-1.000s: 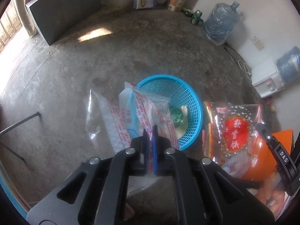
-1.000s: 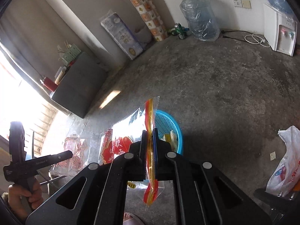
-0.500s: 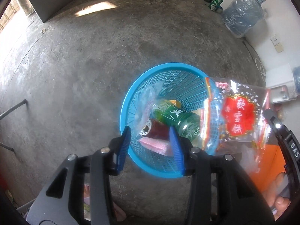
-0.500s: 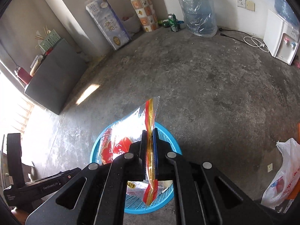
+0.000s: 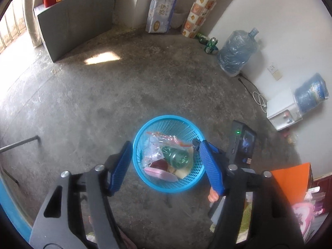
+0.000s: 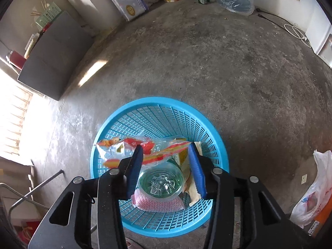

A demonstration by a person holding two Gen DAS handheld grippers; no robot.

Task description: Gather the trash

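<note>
Gaping over the round blue mesh basket [image 6: 159, 112], both tongs [image 5: 166, 161] [image 6: 166, 155] have just been opening, grasping nothing

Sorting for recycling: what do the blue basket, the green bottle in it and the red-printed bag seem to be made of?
Basket: moulded plastic, going by its uniform colour and open lattice walls.
Bottle: looks like clear green plastic, with a petal-moulded base; glass is unlikely.
Bag: thin, glossy, see-through plastic film, crinkled, with red and orange print.

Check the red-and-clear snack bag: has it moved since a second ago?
Yes. The snack bag now lies inside the blue basket; earlier it hung clamped above it. The right hand-held gripper has just been opening.
</note>
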